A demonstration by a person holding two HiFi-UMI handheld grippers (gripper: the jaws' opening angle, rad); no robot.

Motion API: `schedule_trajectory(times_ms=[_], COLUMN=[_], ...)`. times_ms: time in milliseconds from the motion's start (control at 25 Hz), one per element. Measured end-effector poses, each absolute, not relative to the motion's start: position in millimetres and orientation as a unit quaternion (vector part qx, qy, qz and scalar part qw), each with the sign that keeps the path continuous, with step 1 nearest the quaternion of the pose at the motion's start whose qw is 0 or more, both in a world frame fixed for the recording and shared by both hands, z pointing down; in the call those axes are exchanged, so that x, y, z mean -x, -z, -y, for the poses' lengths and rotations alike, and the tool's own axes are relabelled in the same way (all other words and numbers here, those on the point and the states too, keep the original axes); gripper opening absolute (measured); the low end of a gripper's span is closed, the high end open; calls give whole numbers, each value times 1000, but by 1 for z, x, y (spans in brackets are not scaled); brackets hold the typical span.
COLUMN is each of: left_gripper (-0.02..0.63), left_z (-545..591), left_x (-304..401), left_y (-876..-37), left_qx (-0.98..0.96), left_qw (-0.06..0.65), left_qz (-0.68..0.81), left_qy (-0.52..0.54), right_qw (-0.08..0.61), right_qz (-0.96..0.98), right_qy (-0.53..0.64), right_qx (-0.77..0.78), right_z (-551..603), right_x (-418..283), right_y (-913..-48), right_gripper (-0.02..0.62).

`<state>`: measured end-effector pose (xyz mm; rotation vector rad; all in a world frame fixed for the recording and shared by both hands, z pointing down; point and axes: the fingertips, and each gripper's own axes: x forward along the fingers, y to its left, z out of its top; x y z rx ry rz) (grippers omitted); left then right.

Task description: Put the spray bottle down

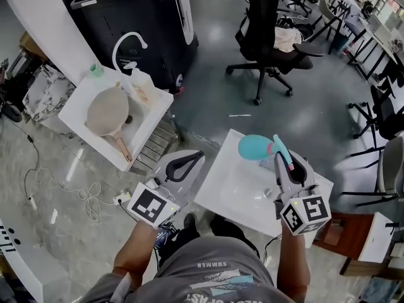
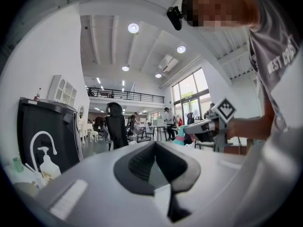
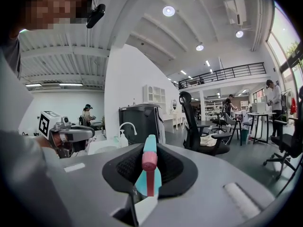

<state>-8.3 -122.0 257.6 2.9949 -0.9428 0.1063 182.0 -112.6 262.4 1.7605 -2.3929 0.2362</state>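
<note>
Teal plastic spray bottle (image 1: 255, 147), pink-nozzled, was pinched in your right gripper (image 3: 149, 157) jaws above a white basin (image 1: 240, 188); left gripper (image 2: 154, 148) jaws met, empty.

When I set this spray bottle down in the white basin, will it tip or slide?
Probably top-heavy: the spray bottle carries a long trigger head, so it may tip. Its smooth plastic could slide on the glossy basin.

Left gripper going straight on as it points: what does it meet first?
Nothing near: the left gripper points out over the floor. First in line is probably the black office chair, though depth is unclear.
</note>
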Motion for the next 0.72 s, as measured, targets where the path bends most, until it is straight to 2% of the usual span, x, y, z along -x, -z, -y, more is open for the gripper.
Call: schedule_trajectory(times_ms=[720], left_gripper=[2], left_z=[156], left_x=[0], left_y=[-311], left_qx=[-940], left_qw=[55], left_qz=[332], left_qy=[-60], right_qw=[111], right_qz=[809], right_qy=[-115], right_qx=[-565], right_z=[182], right_x=[-187], right_y=[-339], right_gripper=[67])
